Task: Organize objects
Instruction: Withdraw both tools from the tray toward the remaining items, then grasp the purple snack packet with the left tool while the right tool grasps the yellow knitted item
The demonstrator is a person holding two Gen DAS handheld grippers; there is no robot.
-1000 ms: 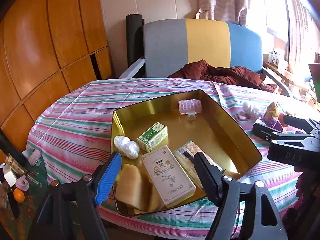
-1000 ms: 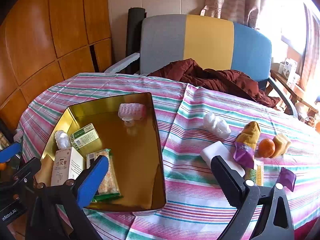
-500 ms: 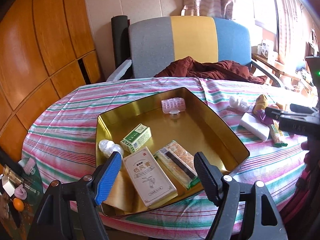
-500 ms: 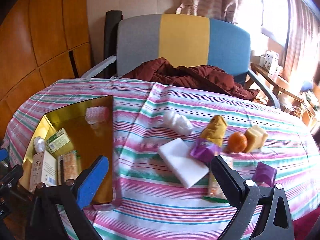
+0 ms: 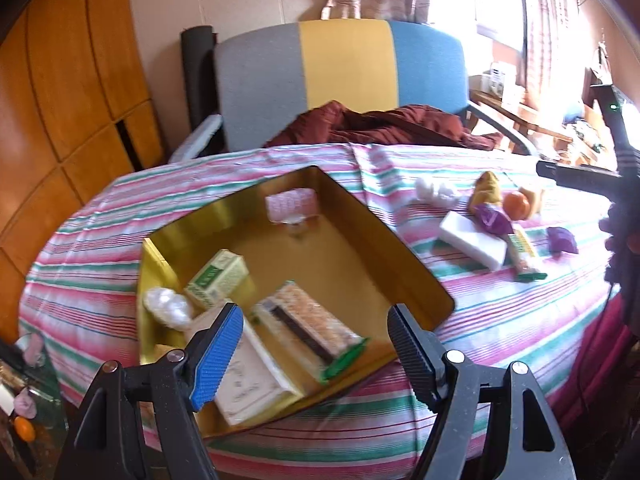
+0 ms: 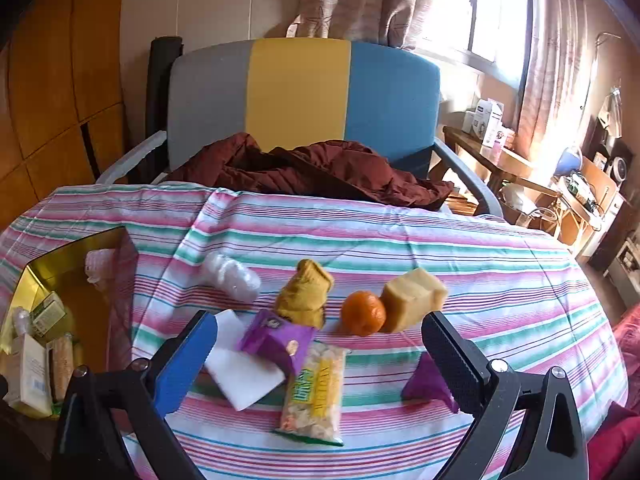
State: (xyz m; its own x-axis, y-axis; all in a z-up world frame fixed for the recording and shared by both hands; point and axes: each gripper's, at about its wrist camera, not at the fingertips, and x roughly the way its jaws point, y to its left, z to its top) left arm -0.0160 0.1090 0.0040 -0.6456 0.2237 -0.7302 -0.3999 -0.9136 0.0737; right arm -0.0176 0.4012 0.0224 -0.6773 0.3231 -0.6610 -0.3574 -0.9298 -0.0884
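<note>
Since the earlier frames, both views have been swung to the right: the gold tray (image 6: 60, 256) is now pushed to the left edge of the right wrist view, and the loose things are centred. An orange (image 6: 363, 313), a yellow sponge (image 6: 412, 298), a snack packet (image 6: 314, 388), a purple wrapper (image 6: 276, 340) and a white block (image 6: 240, 376) are seen lying on the striped counter (image 6: 400, 240) beside the tray. Boxes (image 5: 218, 278) are kept inside the tray. The right hand-held gripper (image 6: 316, 364) is held wide with nothing gripped; the left hand-held gripper (image 5: 314, 354) is likewise spread wide over the tray's near end.
</note>
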